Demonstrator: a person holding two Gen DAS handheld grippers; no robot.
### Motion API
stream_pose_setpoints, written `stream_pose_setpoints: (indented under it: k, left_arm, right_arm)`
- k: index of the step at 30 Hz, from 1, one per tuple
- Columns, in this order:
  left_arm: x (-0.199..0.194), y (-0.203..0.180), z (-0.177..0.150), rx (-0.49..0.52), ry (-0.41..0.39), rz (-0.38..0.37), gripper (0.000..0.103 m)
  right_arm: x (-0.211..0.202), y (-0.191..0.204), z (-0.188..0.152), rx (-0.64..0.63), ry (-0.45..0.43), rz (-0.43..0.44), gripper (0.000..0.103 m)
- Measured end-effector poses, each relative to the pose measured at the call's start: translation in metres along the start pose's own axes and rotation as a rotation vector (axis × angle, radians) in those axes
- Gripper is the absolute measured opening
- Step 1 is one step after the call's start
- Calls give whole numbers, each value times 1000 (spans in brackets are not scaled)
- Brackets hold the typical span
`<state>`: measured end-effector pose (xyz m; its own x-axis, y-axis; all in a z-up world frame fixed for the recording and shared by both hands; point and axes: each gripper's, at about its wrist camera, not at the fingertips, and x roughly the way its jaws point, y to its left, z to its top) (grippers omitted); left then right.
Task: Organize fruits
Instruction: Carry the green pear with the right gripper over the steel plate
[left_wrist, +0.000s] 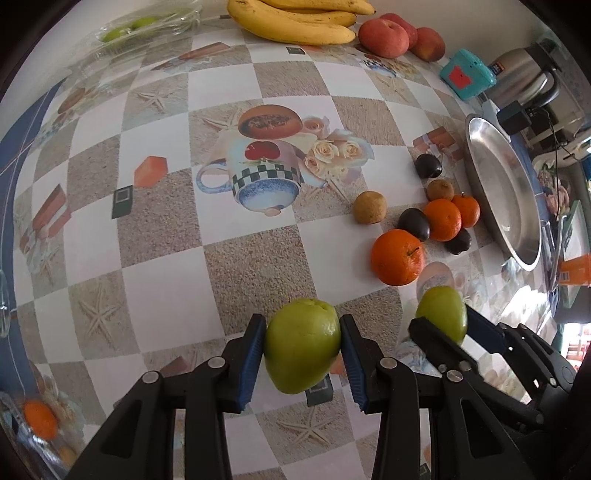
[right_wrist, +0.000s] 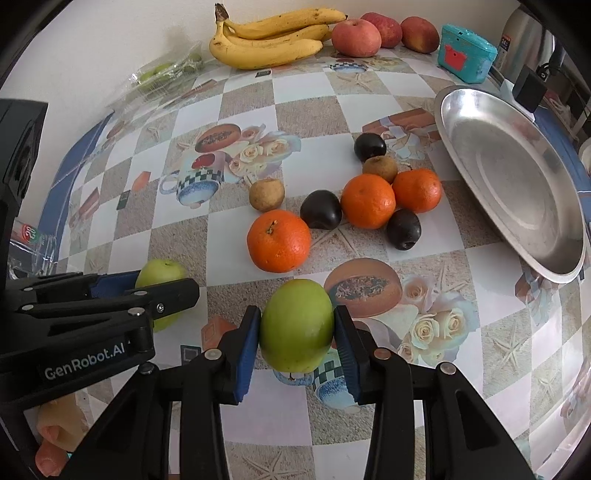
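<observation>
The left tool squeezes a smooth, round green fruit between its blue ribbed pads. The right tool grips another green fruit, above the shiny checkered bench.

Both wrist views look steeply down, close over the table – sharing the oranges and tray
</observation>
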<state>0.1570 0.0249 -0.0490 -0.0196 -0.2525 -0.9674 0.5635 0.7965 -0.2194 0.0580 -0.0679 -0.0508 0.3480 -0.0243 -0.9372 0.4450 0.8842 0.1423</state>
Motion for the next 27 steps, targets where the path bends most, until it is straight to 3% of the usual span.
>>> stream_pose_setpoints:
  k: [15, 27]
  left_arm:
    - [-49, -29, 15, -89, -64, 8, 43]
    - [-44, -91, 54, -111, -105, -18, 43]
  right_arm:
    - [-43, -32, 25, 67, -70, 20, 42]
    - [-63, -97, 60, 196, -130, -7, 42]
